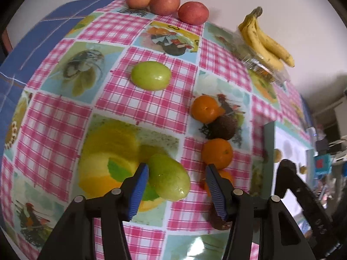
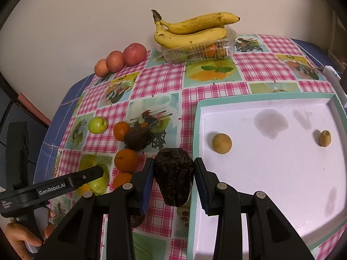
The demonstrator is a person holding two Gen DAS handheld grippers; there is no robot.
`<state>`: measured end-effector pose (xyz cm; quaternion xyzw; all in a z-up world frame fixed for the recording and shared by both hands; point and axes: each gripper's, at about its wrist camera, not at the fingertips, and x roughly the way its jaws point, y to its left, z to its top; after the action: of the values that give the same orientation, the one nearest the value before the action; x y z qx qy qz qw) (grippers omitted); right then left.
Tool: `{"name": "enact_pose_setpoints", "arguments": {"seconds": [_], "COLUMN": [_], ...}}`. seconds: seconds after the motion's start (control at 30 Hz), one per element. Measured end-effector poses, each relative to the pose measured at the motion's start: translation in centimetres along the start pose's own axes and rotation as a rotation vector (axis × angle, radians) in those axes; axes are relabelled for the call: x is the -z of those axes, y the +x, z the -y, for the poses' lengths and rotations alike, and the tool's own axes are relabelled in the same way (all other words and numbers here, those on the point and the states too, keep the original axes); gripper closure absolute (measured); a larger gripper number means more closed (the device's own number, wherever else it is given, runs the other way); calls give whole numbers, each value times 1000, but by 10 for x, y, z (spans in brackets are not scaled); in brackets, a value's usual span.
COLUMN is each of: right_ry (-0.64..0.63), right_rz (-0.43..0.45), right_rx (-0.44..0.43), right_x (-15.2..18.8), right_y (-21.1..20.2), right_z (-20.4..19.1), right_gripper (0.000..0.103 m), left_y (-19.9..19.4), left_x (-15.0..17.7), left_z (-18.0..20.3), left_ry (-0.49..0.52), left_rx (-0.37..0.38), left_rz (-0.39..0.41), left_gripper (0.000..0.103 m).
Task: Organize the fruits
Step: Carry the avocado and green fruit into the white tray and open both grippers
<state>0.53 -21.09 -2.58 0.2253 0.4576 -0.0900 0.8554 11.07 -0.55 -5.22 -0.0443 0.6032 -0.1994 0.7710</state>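
My left gripper [image 1: 176, 168] is open low over the checked tablecloth. A green fruit [image 1: 167, 177] lies between its jaws, against the left blue pad [image 1: 138, 186]. A second green fruit [image 1: 151, 75] lies farther off. Several oranges [image 1: 216, 152] and a dark wrinkled fruit [image 1: 223, 127] sit to the right in a line. My right gripper [image 2: 174, 161] is shut on another dark wrinkled fruit [image 2: 173, 175], just left of the white tray [image 2: 282, 173]. Two small brown fruits [image 2: 221, 143] [image 2: 325, 138] lie in the tray.
Three red apples [image 2: 121, 59] line the table's far edge by the wall. Bananas [image 2: 190, 29] rest on a clear plastic box [image 2: 199, 49] holding more fruit. A hand [image 2: 19, 236] holds the left gripper's handle. The table's blue edge [image 2: 49, 138] drops off at left.
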Motion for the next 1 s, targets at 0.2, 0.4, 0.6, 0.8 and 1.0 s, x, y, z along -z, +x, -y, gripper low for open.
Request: {"name": "enact_pose_setpoints", "arguments": {"seconds": [0.2, 0.4, 0.6, 0.8, 1.0], "right_ry": [7, 9, 9, 29, 102], "right_rz": [-3, -9, 2, 29, 71], "right_rx": [0, -3, -17, -17, 54], "right_x": [0, 1, -1, -6, -9], "right_y": [1, 2, -3, -14, -32], "right_z": [1, 1, 1, 10, 43], "right_gripper": [65, 65, 65, 65, 65], "left_y": [12, 15, 8, -15, -31], "left_x": [3, 6, 6, 3, -2], "left_z": [-7, -10, -19, -12, 6], "left_ry": [-28, -53, -102, -92, -61], "left_rx": [-27, -22, 25, 55, 71], "left_rz": [-44, -53, -43, 22, 66], "left_gripper": [48, 58, 58, 58, 58]}}
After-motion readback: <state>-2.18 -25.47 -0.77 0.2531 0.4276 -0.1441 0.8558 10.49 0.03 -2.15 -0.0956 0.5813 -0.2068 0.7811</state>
